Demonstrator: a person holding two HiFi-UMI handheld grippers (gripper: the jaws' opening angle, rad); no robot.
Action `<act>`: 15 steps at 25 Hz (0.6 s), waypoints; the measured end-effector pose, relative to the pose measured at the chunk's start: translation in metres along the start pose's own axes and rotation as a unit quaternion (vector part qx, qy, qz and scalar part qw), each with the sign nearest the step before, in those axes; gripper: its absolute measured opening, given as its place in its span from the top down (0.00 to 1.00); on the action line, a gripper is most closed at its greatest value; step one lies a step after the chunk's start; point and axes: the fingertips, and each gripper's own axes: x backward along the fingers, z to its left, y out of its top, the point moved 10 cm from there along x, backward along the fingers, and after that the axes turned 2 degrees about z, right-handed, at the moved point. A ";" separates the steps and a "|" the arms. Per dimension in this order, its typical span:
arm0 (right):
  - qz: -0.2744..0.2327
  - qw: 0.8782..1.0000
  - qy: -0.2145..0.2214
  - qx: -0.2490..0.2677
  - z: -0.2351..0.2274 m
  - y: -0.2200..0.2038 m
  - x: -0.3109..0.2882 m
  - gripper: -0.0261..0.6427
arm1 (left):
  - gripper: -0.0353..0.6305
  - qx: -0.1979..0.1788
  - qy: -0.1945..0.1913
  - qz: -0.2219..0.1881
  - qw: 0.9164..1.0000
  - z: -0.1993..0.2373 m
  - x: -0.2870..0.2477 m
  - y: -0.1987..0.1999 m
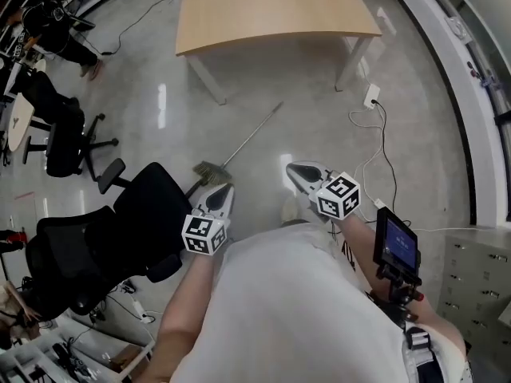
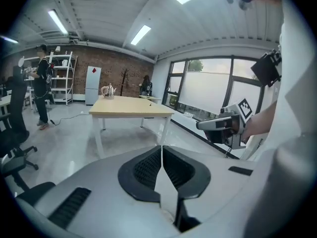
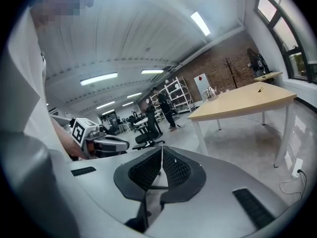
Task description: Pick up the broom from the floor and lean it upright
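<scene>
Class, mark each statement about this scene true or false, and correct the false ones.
1. The broom lies flat on the floor. True.
2. The left tongs grip the broom's handle. False: they are shut on nothing, and the broom is untouched.
3. A wooden table stands beyond the broom. True.
4. The right tongs are wide open. False: they are shut, with nothing between them.
5. The black office chair is on the person's right. False: it is on the person's left, beside the broom's head.
</scene>
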 end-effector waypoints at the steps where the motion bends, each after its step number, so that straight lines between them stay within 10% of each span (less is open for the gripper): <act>1: -0.002 1.000 0.001 -0.001 -0.008 0.003 0.001 0.93 | 0.92 -0.001 0.004 -0.002 1.000 0.001 -0.006 0.007; 15: 0.011 1.000 -0.003 0.010 -0.075 0.056 -0.041 0.93 | 0.92 -0.001 0.024 -0.025 0.999 0.062 -0.051 0.066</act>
